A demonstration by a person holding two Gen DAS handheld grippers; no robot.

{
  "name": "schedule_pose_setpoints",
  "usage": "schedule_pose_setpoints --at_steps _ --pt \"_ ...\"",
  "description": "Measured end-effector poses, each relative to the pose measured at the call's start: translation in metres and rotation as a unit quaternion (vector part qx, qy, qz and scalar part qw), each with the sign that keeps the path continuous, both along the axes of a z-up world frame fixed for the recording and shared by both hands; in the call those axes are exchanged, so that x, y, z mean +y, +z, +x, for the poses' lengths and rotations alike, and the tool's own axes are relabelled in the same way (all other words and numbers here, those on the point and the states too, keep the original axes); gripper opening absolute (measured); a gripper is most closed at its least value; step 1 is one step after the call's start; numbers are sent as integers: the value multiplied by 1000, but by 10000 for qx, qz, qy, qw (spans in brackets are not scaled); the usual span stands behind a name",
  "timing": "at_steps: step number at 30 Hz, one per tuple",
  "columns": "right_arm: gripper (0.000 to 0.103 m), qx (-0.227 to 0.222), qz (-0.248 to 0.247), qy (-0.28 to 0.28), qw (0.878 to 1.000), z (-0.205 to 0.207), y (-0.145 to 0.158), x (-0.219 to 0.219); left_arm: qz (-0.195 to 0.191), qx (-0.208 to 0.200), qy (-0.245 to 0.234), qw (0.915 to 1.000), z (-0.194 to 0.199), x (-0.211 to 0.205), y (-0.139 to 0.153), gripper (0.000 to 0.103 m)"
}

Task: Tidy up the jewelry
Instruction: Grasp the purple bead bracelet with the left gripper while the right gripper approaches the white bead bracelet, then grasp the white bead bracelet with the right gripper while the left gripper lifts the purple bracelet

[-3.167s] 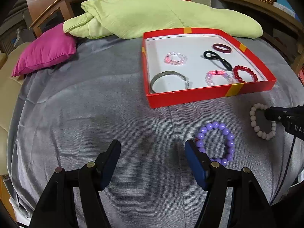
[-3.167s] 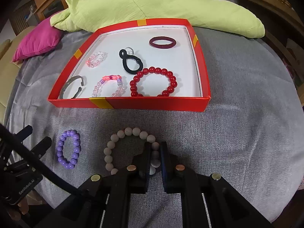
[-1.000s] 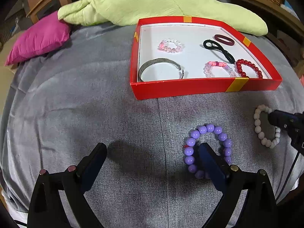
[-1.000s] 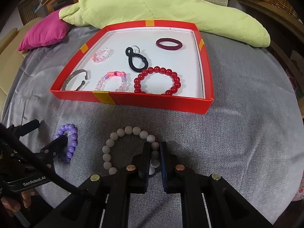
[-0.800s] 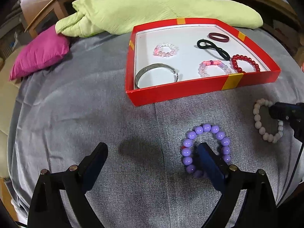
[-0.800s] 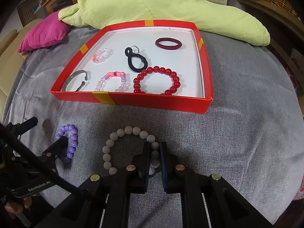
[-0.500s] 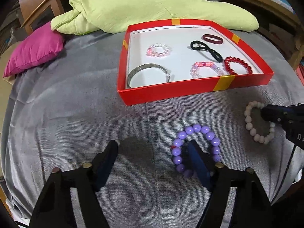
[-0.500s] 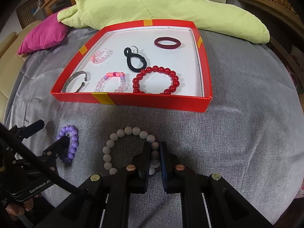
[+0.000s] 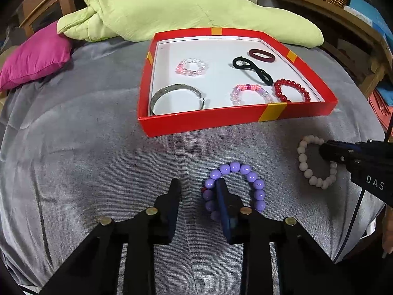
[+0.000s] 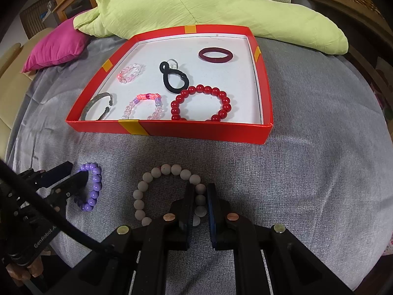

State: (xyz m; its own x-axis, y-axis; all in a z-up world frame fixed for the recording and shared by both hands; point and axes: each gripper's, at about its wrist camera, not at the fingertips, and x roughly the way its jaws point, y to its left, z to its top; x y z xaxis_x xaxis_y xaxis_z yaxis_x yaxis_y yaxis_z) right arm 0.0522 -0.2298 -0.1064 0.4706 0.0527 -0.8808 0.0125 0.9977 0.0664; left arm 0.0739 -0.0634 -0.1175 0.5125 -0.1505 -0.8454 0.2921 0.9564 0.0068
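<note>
A red tray (image 9: pixel 201 122) with yellow tape patches and white floor sits on grey ribbed cloth (image 9: pixel 86 152); purple bead bracelet (image 9: pixel 255 186), off-white bead bracelet (image 10: pixel 152 179), lime-green blanket (image 9: pixel 186 9), magenta cushion (image 9: pixel 34 59).

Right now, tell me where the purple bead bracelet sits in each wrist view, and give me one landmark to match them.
Left wrist view: the purple bead bracelet lies low and centre-right on the grey cover, with the left claw's right finger inside its loop.
Right wrist view: the bracelet is at lower left, partly hidden by the left claw.
Shared landmark: the red tray, just beyond the bracelet in both views.
</note>
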Motion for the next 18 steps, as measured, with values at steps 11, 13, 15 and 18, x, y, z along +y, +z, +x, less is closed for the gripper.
schedule_pose_setpoints --at_steps 11,13,15,18 --pt "12 10 53 -1 10000 0 0 -2 -270 71 120 9995 7 13 1 13" --pt "12 2 28 19 10000 -1 1 -1 -282 56 123 9995 7 14 2 12" --pt "12 -14 -1 36 10000 -1 1 0 -304 33 125 9995 7 16 3 11" --pt "11 -41 1 42 10000 -2 1 1 -310 -30 148 9994 7 17 6 11"
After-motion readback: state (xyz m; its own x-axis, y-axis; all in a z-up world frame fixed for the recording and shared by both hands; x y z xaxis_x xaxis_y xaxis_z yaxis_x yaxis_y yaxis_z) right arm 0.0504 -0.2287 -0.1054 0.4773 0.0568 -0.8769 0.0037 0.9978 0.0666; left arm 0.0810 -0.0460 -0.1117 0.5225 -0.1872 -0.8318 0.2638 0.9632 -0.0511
